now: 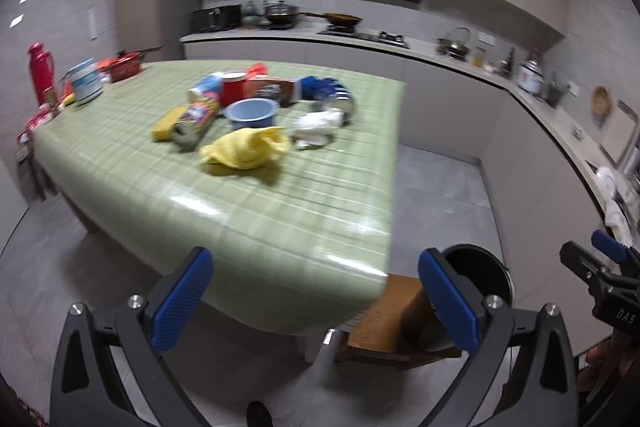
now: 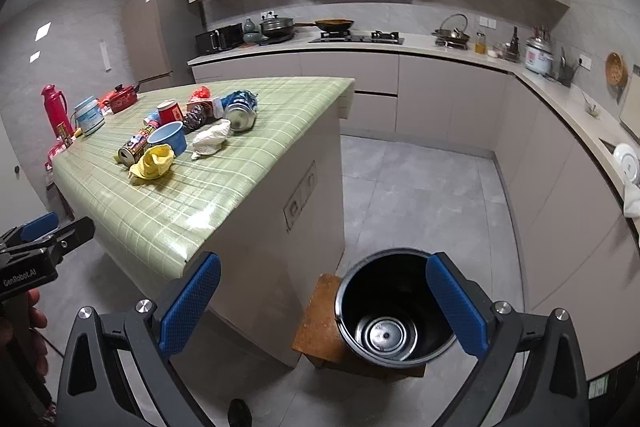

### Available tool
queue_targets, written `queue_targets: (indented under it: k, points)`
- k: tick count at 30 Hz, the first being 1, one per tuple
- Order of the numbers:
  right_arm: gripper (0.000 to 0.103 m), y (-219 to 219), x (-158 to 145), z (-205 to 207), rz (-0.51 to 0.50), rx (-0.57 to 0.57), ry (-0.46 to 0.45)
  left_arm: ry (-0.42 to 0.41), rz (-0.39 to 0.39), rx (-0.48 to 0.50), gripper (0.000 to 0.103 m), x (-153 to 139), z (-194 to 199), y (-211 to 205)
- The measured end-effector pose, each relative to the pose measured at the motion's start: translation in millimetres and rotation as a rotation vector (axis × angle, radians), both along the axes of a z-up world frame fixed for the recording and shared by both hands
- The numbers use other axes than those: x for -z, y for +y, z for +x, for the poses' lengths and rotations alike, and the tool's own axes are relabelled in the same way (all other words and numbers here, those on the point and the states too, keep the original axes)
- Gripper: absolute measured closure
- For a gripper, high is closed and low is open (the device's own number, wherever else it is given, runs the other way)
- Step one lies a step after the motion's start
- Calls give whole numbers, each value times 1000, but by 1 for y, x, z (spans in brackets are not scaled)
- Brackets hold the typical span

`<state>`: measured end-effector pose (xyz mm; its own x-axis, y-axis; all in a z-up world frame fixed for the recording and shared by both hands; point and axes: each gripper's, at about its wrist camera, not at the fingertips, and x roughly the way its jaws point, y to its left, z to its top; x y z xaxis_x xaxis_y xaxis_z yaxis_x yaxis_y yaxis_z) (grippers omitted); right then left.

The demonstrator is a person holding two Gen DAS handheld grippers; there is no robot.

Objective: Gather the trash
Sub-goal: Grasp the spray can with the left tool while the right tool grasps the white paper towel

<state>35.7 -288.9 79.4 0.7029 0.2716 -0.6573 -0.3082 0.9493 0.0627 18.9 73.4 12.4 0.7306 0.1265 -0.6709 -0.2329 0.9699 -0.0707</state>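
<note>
In the grey kitchen, your green checked counter [image 2: 224, 187] carries crumpled yellow wrapper [image 2: 154, 161], white wad [image 2: 210, 141] and cans mid-surface. Your left gripper [image 1: 316, 303] and right gripper [image 2: 324, 307] gape wide, empty; black round bin [image 2: 390, 307] sits below the near corner.

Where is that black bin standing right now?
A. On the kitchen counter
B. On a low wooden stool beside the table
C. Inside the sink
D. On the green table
B: the black bin sits on a wooden stool on the floor, beside the table.
</note>
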Motion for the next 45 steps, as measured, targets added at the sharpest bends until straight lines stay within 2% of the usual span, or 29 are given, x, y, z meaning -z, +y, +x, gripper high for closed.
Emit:
queue_targets:
  k: [2,5,13,18,23,28,35,45]
  points:
    - [0,12,3,8,3,-16,4,1,-14,-22,0,1,-1,15]
    - [0,35,10,25,-18,-41,77,-8,0,-53,0,1,0,38]
    - [0,104,5,58,2,-90,44,9,2,-116,1,13,27,104]
    - [0,148,2,80,8,-108,36,9,-19,-99,6,24,52,139]
    - [0,193,12,109,10,-115,56,33,-37,-58,8,37,78,154]
    - [1,214,26,132,10,-103,78,43,-47,-32,9,50,107,162]
    - [1,236,44,163,-3,-111,98,36,-48,-80,9,55,139,198]
    - [11,275,62,218,-7,-87,135,38,-54,-72,10,63,190,236]
